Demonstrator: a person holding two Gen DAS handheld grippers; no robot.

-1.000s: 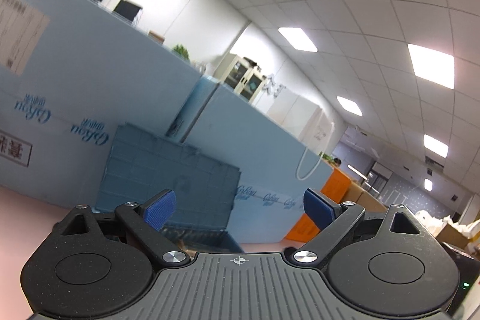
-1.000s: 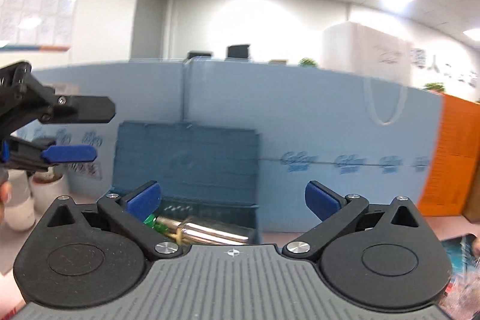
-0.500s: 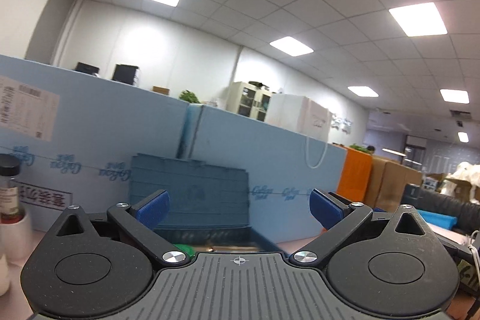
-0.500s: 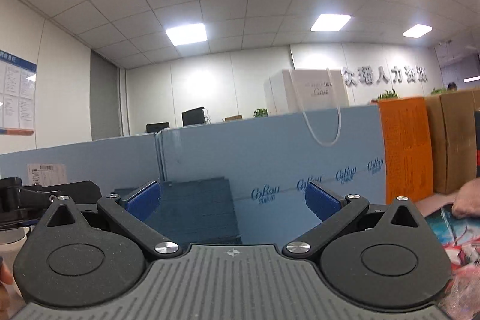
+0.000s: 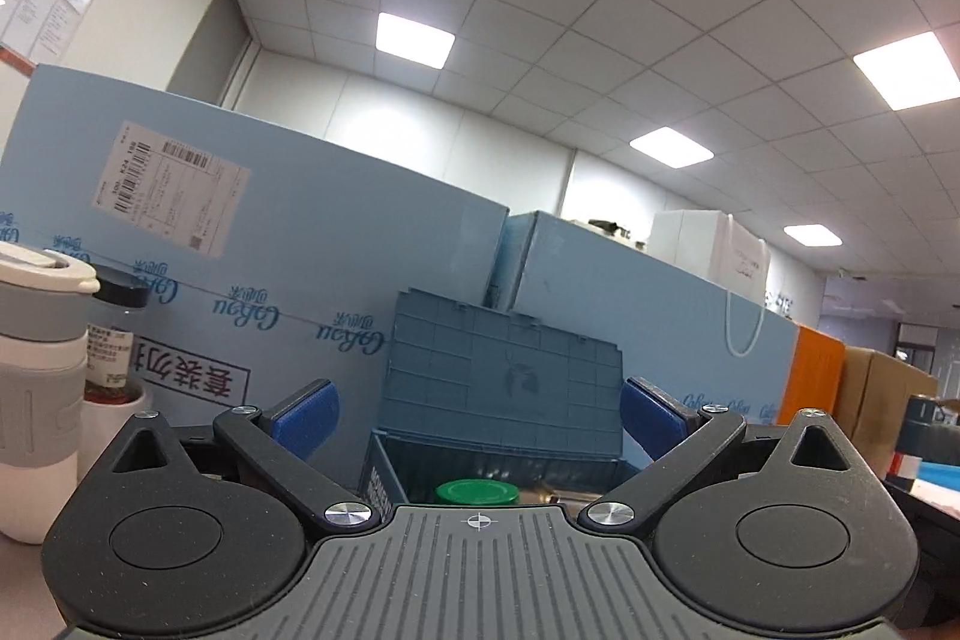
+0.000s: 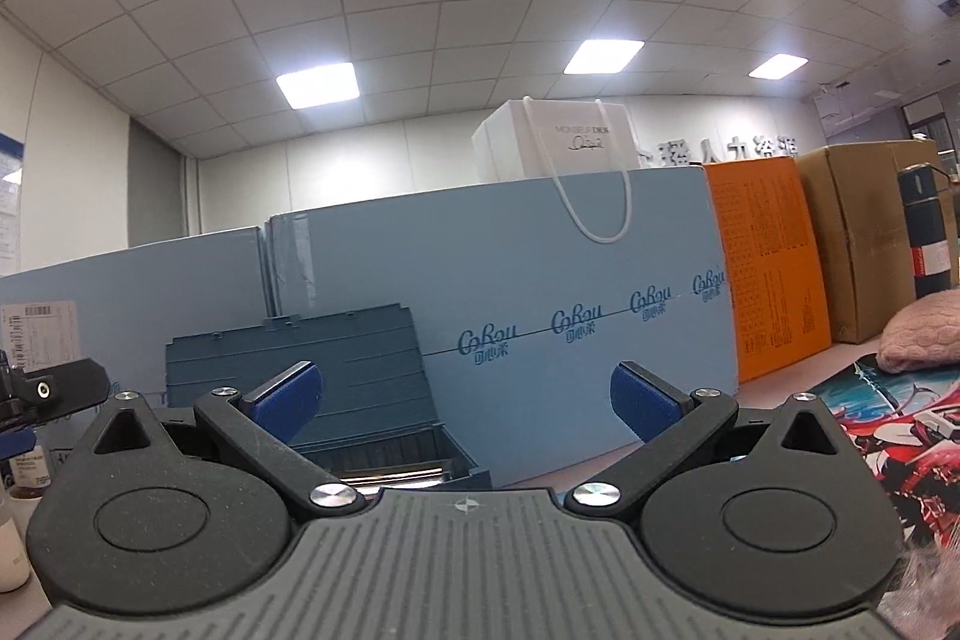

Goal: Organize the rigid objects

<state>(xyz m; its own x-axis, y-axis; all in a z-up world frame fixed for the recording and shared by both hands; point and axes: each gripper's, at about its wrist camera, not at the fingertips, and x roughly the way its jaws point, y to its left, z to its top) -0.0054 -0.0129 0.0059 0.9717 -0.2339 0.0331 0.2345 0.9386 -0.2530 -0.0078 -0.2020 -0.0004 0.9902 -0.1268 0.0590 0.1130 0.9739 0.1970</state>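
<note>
Where the desk meets the back, two large light-blue cartons (image 5: pixel 252 244) stand side by side as a smooth printed wall, one bearing a white barcode label (image 5: pixel 171 187). To the right of them stands one orange carton (image 6: pixel 774 274), then one brown cardboard box (image 6: pixel 864 238), both flat-sided. One white paper bag (image 6: pixel 555 154) with cord handles sits on top of the blue wall.

One dark blue plastic case (image 5: pixel 501 376) stands open in front of the cartons, its ribbed lid upright and leaning back against them. Inside its tray lie one round green lid (image 5: pixel 477 493) and one shiny metal cylinder (image 6: pixel 390 477), mostly hidden behind the tool bodies.

At the left stands one white cup (image 5: pixel 39 388) with a grey ribbed sleeve; just behind it is one bottle with a black cap (image 5: pixel 120 286). At the far right one dark cylindrical flask (image 6: pixel 924 232) stands upright.

The left gripper (image 5: pixel 477 409) has its two blue pads spread wide, holding nothing, aimed at the case. The right gripper (image 6: pixel 465 394) is likewise spread wide and empty, pointing just right of the case.
</note>
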